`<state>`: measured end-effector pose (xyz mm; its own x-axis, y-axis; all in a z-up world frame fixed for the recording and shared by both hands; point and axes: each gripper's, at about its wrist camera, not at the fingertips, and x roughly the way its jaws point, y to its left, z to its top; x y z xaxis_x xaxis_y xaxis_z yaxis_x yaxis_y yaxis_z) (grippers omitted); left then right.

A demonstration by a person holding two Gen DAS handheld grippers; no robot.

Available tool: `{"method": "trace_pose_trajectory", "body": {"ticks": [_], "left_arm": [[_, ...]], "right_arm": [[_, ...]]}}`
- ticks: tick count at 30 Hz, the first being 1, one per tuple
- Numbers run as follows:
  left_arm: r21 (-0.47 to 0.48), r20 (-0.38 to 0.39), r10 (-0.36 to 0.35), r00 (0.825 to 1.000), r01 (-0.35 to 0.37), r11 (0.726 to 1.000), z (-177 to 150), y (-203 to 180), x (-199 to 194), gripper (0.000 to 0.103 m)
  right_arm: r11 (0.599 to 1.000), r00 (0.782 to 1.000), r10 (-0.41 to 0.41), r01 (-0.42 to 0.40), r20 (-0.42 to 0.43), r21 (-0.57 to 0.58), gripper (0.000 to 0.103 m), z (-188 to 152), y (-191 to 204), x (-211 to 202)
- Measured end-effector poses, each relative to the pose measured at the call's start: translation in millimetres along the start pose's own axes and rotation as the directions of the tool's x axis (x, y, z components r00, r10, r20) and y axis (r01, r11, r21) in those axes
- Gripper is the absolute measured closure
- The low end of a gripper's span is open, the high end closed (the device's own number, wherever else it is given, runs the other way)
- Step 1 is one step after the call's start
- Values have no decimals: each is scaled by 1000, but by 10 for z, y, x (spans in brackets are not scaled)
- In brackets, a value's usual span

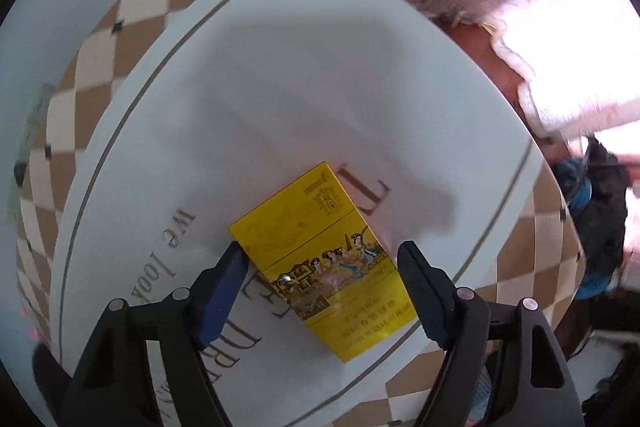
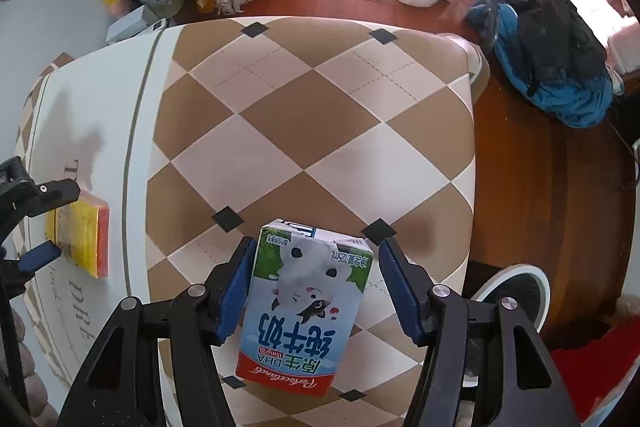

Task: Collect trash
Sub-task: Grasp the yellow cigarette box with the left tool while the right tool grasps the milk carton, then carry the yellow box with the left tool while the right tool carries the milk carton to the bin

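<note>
The left tongs (image 1: 322, 287) are standing wide around a yellow box (image 1: 320, 263) with painted people, lying flat on the desk's (image 1: 320, 67) white middle; only one pad is touching it. Only the right view is showing the milk carton (image 2: 306, 301), blue and white with a cartoon cow, lying between the half-wide right tongs (image 2: 316, 291) on brown checks, not yet squeezed. Farther off, a blue backpack (image 2: 560, 67) is sitting on the floor.
</note>
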<state>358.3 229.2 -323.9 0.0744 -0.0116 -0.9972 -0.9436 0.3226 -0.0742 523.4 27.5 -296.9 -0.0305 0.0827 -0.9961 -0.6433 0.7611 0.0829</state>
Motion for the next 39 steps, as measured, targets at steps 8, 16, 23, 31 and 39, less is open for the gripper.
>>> {"method": "trace_pose_trajectory", "body": {"ticks": [8, 16, 23, 31, 39], "left_arm": [[263, 43, 55, 998, -65, 963, -185, -275, 39, 28], [558, 84, 48, 995, -87, 825, -810, -199, 7, 33], [528, -26, 42, 999, -22, 849, -939, -3, 66, 22], [404, -54, 25, 998, -2, 915, -904, 295, 84, 23], [392, 56, 42, 998, -61, 918, -998, 453, 30, 42]], "right_arm": [[1000, 1000, -20, 20, -2, -2, 39, -145, -116, 26], [999, 1000, -13, 13, 6, -29, 46, -542, -270, -51], [997, 997, 78, -78, -19, 18, 44, -854, -339, -49], [995, 996, 86, -85, -13, 50, 41, -934, -357, -48], [999, 998, 30, -32, 55, 37, 45, -972, -211, -71]]}}
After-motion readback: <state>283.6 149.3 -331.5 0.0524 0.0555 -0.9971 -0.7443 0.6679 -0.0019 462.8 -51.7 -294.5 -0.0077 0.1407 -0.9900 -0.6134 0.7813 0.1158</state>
